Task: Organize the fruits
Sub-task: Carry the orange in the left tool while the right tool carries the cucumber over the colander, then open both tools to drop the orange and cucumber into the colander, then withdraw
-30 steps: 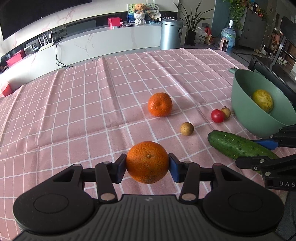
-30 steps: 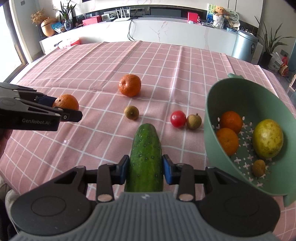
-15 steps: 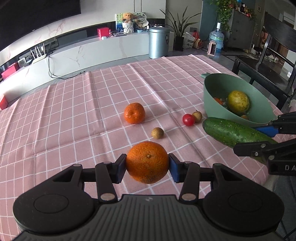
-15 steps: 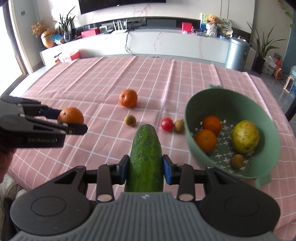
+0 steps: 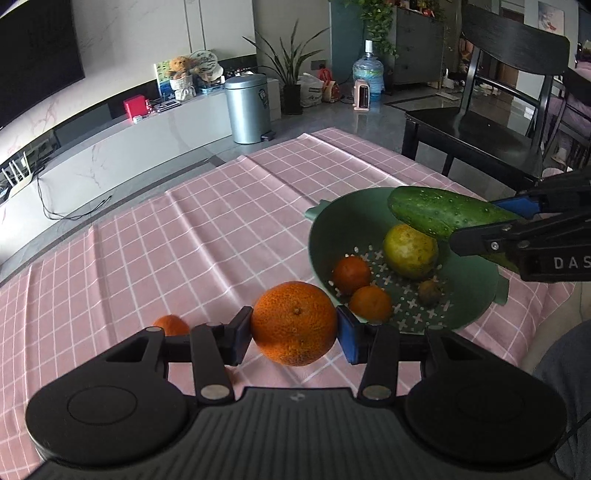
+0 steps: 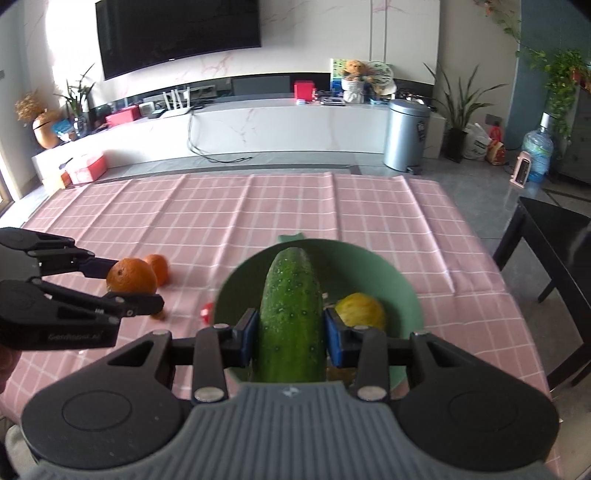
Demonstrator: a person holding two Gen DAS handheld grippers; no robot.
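A pink checked tablecloth (image 6: 369,206) covers the table, with a white marble counter (image 6: 280,125), dark screen (image 6: 177,33) and grey bin (image 6: 404,134) behind. The left gripper (image 5: 294,328) is clamped on an orange (image 5: 294,323) just beside the green colander (image 5: 354,218); the right gripper (image 6: 291,334) is clamped on a cucumber (image 6: 291,314) above it.

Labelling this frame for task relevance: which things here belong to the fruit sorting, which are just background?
Job:
- orange in left gripper
- cucumber in right gripper
- green colander, already holding two small oranges, yellow-green fruit
- loose orange on the tablecloth

Background:
- bin
- water bottle
- black chair
- TV
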